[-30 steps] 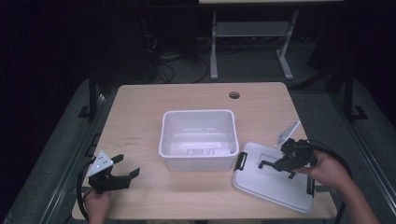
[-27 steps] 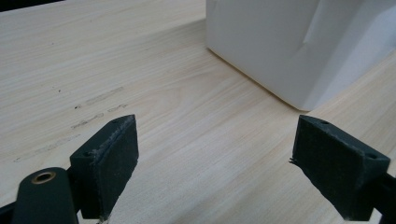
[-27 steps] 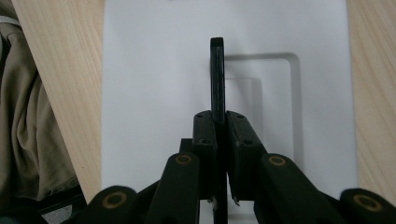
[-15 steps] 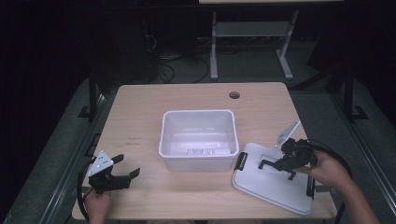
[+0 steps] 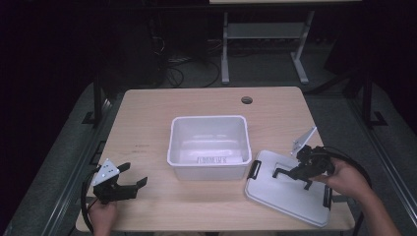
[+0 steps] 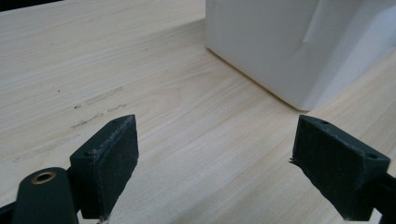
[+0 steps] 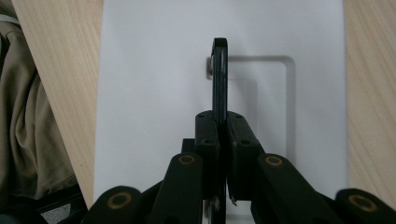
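Note:
An empty white plastic bin [image 5: 208, 146] stands at the table's middle; its corner [image 6: 299, 46] fills the upper right of the left gripper view. To its right lies the white lid [image 5: 290, 189] with black side latches and a black carry handle [image 7: 220, 79] raised on edge. My right gripper [image 5: 295, 173] is shut on that handle; in the right gripper view its pads [image 7: 208, 140] pinch the handle above the lid [image 7: 154, 93]. My left gripper [image 5: 134, 176] rests open at the front left, its jaws spread wide over bare wood, apart from the bin.
The light wooden table [image 5: 147, 113] has a round cable hole [image 5: 247, 100] at its far right. A metal desk frame [image 5: 265, 34] and cables lie on the dark floor beyond. The person's trouser leg [image 7: 32, 130] shows past the table's near edge.

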### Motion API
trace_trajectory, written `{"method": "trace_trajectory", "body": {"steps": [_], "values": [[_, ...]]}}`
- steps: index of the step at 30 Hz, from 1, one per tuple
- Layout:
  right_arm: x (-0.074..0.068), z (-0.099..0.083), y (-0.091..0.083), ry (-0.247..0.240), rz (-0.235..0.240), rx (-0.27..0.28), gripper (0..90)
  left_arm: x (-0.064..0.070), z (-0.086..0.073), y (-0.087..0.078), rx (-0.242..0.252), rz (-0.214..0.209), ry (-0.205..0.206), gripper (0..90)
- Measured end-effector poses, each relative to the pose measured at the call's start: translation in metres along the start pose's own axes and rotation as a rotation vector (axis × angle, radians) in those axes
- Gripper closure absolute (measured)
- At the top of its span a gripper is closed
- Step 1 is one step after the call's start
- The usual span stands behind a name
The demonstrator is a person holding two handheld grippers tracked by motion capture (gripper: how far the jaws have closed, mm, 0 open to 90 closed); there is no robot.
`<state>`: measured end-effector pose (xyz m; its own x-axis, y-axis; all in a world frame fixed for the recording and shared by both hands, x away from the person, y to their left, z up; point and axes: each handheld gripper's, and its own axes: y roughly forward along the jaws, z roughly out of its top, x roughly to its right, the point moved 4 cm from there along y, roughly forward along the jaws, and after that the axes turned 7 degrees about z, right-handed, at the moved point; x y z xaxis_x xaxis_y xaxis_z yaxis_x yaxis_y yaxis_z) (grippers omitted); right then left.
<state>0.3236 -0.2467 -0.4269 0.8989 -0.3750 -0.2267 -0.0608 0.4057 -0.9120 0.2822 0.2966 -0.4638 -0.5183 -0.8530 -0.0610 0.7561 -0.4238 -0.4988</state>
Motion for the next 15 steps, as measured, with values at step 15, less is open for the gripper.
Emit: {"method": "trace_trajectory", "body": {"steps": [15], "values": [[-0.0027,-0.0015,-0.01,-0.006,-0.017,0.002,84.5,0.0003,0.0001,0.0002,0.0,-0.001,0.001,13.6]]}}
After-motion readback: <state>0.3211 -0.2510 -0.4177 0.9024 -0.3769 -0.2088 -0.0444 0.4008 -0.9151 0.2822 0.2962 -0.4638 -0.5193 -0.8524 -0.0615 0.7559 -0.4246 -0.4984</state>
